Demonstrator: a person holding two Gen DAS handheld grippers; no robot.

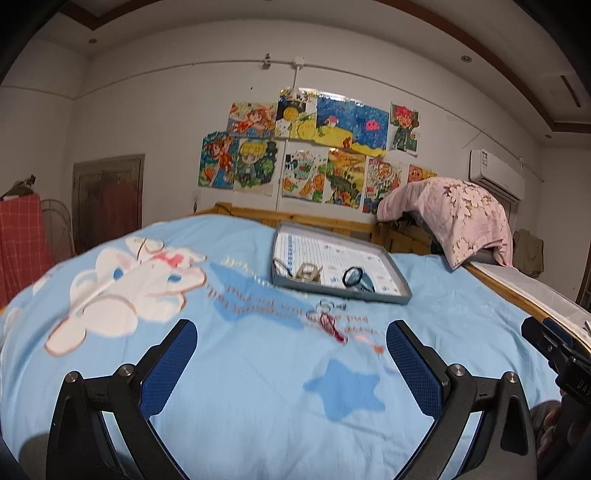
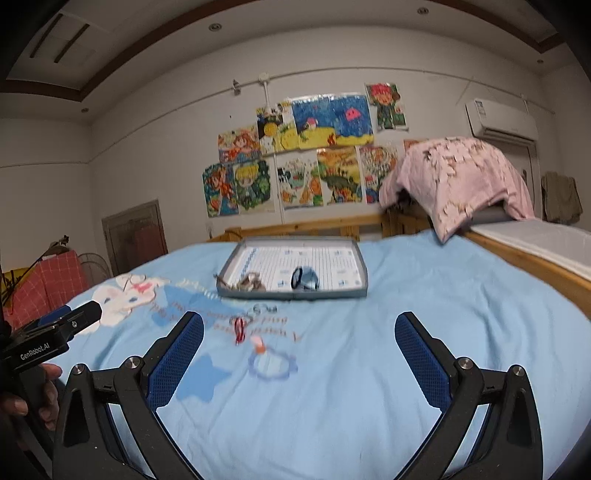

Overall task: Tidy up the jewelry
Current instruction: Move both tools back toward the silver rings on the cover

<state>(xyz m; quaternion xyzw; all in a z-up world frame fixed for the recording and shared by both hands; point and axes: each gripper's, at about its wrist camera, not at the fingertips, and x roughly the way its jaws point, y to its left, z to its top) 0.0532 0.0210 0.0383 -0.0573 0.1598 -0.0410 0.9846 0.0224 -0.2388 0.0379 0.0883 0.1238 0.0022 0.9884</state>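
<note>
Both views are dim and flat, lit softly from above — small recessed ceiling lights show but cast no glare and no hard shadows on the bed. Motion blur smears the far tray and the printed bedsheet lettering in each picture, worst on the left in the left wrist view. Fisheye distortion bows the walls and ceiling, and the corners fall to black — only the near fingers look sharp.

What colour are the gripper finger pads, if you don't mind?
Blue, with a fine mesh texture; the pads show best in the right wrist view.
</note>
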